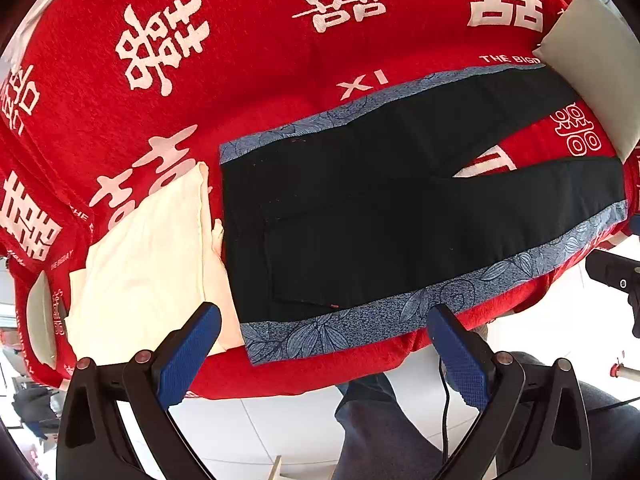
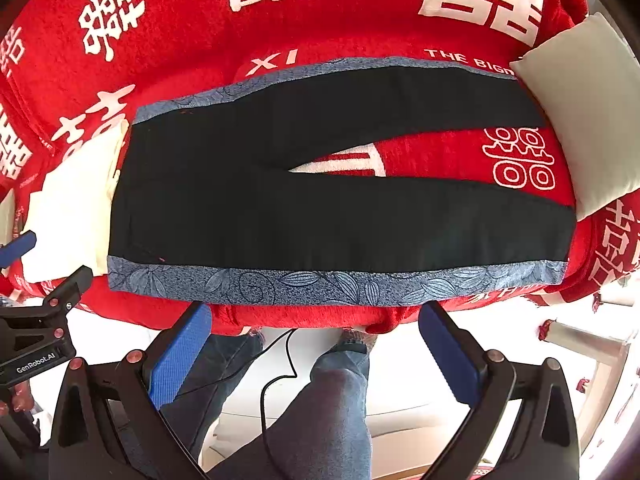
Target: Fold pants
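Left wrist view: black pants [image 1: 400, 216] lie flat and unfolded on a red blanket [image 1: 240, 92] with white characters, covering what looks like a bed; waistband at left, the two legs spread apart toward the right with red showing between them. Blue leaf-print stripe [image 1: 400, 312] runs along the near edge of the pants, another along the far edge. Cream folded cloth [image 1: 148, 256] sits just beside the waistband, left, touching it. White pillow [image 1: 592, 68] at far right by the leg ends. Left gripper [image 1: 324, 324] hovers over the near edge at the waist end, jaws wide apart, holding nothing. Right gripper [image 2: 316, 320] hovers off the near edge of the bed near the middle of the pants, jaws also wide apart and empty. Person's legs in blue jeans [image 2: 332, 400] and a black cable [image 2: 276, 380] visible below, over white floor.
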`<action>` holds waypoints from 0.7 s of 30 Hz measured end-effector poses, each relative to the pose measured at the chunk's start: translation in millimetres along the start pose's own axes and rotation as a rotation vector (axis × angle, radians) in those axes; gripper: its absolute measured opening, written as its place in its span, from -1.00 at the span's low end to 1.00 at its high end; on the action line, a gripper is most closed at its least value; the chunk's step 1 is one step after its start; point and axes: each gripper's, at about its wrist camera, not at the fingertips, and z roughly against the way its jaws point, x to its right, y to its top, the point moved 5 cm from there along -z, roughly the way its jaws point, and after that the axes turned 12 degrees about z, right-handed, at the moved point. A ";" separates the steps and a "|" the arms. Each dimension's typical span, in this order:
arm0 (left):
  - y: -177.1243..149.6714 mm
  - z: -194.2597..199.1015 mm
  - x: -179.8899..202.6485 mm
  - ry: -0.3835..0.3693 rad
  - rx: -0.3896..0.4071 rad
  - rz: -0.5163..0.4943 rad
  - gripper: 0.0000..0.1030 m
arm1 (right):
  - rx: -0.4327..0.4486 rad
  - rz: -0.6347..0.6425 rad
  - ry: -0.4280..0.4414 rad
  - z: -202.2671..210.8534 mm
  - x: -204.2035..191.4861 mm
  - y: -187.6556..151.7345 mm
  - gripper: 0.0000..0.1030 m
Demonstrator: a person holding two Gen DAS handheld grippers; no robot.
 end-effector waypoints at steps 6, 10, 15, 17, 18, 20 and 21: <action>-0.7 1.9 3.0 0.006 -0.010 0.020 1.00 | 0.003 0.016 0.014 -1.0 3.4 0.8 1.00; -3.2 5.7 5.7 0.014 -0.014 0.052 1.00 | 0.013 0.024 0.022 1.3 10.1 0.2 1.00; -7.1 11.5 4.8 0.027 -0.005 0.141 1.00 | 0.025 0.026 0.072 4.4 22.4 -3.5 1.00; -9.5 12.3 3.6 0.024 -0.004 0.182 1.00 | 0.030 0.013 0.127 4.8 29.2 -6.1 1.00; -12.0 12.6 2.4 0.023 -0.004 0.217 1.00 | 0.032 0.011 0.144 5.0 31.7 -6.8 1.00; -19.0 10.7 0.8 0.025 -0.015 0.276 1.00 | 0.034 0.010 0.171 3.8 38.3 -10.1 1.00; -22.2 9.3 0.5 0.019 -0.025 0.291 1.00 | 0.030 0.010 0.182 2.0 41.3 -12.0 1.00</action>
